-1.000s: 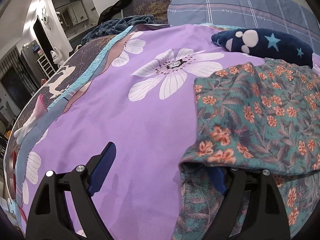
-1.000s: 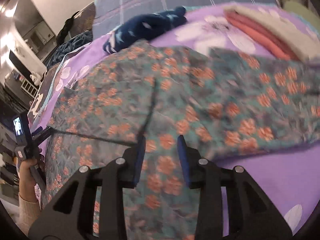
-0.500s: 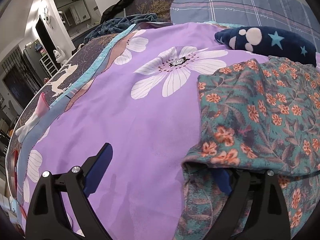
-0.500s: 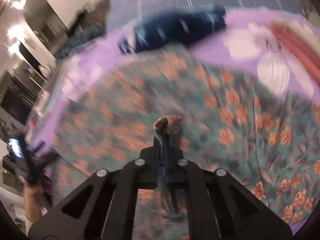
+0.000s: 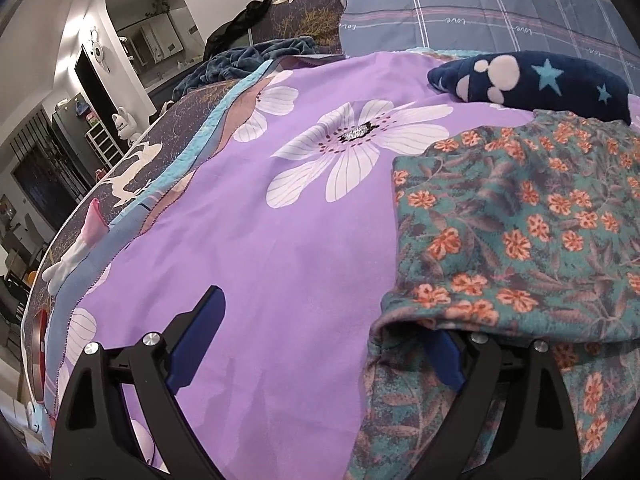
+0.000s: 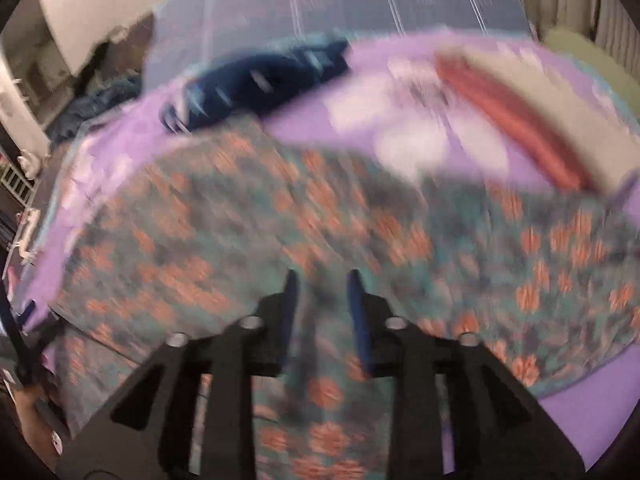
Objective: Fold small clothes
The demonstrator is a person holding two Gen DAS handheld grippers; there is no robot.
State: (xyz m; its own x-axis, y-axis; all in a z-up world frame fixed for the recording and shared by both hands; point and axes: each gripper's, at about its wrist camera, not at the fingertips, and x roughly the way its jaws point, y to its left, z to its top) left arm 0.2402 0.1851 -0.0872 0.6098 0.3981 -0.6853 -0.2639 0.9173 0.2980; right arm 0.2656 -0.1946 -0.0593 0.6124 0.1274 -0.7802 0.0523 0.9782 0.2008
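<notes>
A teal garment with orange flowers [image 5: 520,220] lies spread on the purple flowered bedsheet [image 5: 280,240]. My left gripper [image 5: 326,340] stands wide open at the garment's left edge. Its left finger [image 5: 208,320] rests over bare sheet, and its right finger [image 5: 444,356] is tucked beneath a folded-over flap of the cloth. In the blurred right wrist view, my right gripper [image 6: 324,304] hovers over the middle of the garment [image 6: 240,220]. Its jaws are opening. The cloth shows in the gap below them, and the pads do not press on it.
A navy plush piece with stars [image 5: 532,80] lies behind the garment. Red and cream folded clothes [image 6: 512,120] are stacked at the back right. A grey plaid cover [image 5: 480,8] stands at the bed's head. The bed's edge runs along the left, with a room beyond.
Half a second ago my right gripper was shut on a pinch of the floral cloth; now its jaws are apart and the cloth has dropped. The left gripper has stayed put.
</notes>
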